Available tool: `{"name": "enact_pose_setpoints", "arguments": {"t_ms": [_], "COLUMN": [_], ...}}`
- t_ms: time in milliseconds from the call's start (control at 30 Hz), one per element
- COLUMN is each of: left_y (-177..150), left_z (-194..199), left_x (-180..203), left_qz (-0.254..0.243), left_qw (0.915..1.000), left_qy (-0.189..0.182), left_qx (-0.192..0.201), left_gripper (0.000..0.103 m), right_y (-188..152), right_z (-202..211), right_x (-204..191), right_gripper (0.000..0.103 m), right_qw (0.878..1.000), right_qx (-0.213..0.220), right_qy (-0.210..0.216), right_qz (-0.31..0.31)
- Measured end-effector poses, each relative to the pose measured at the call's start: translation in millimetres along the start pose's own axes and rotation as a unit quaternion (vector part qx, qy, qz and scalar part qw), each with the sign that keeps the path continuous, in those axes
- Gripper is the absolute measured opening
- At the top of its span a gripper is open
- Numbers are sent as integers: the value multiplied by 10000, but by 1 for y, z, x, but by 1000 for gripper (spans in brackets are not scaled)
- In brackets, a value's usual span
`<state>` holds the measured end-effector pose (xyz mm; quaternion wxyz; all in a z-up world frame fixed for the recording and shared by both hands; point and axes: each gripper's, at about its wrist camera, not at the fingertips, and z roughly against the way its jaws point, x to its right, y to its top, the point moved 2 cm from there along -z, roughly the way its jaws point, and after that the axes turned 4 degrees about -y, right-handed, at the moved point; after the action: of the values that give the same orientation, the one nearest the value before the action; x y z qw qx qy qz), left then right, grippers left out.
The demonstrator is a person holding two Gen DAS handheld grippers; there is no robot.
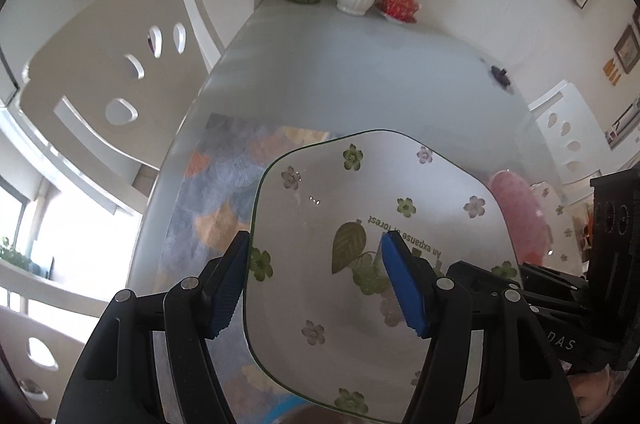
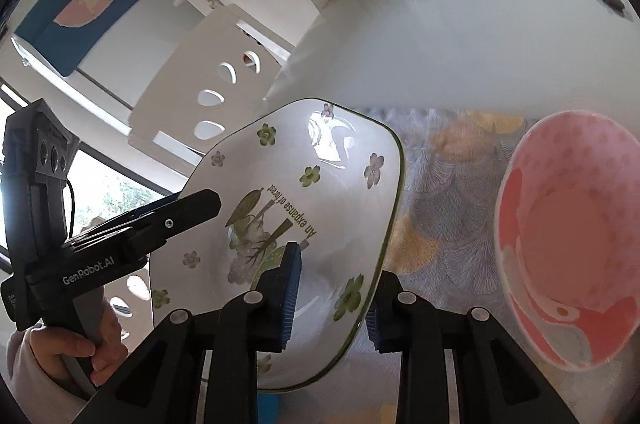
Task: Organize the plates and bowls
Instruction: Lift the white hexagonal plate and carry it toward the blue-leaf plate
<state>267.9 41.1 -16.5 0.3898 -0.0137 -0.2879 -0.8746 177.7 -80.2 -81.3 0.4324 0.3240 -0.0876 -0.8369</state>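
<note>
Floral plate (image 2: 304, 208) held up between both tools, tilted, clear of counter (image 1: 360, 72). Right tool (image 2: 332, 304) clenched on plate's near rim, one pad inside, one outside. Left tool (image 1: 316, 284) straddles opposite rim, blue pads (image 1: 400, 288) half spread; contact with rim not clear, cannot tell if it grips.

Pink bowl (image 2: 568, 236) lies just right of plate, nearer right tool, resting on patterned mat (image 2: 448, 184).

Plate: glossy ceramic, squarish with rounded corners, shallow, thin green edge. Bowl: round, deeper, glazed, pink.
</note>
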Motion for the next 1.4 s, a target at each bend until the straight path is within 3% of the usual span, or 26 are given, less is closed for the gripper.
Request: {"name": "enact_pose_setpoints", "arguments": {"t_ms": [400,800,1400], "left_y": [-24,-85,-181], "left_z": [66,113,137], "left_x": [57,112,176], "left_qz": [-48,148,488], "left_qw": [9995,9993,9980], "left_qy": [31,120,173], "left_qx": [308,332,357], "left_gripper": [63,63,63], "right_y": [-25,-80,-175], "right_z": [81,159,222], "right_x": [-7,-1,36], "right_gripper": [29,29,29], "right_qw": [9996,9989,9977], "right_qx": [175,71,-199], "right_qy": [188,318,299], "right_qz": [123,342,568]}}
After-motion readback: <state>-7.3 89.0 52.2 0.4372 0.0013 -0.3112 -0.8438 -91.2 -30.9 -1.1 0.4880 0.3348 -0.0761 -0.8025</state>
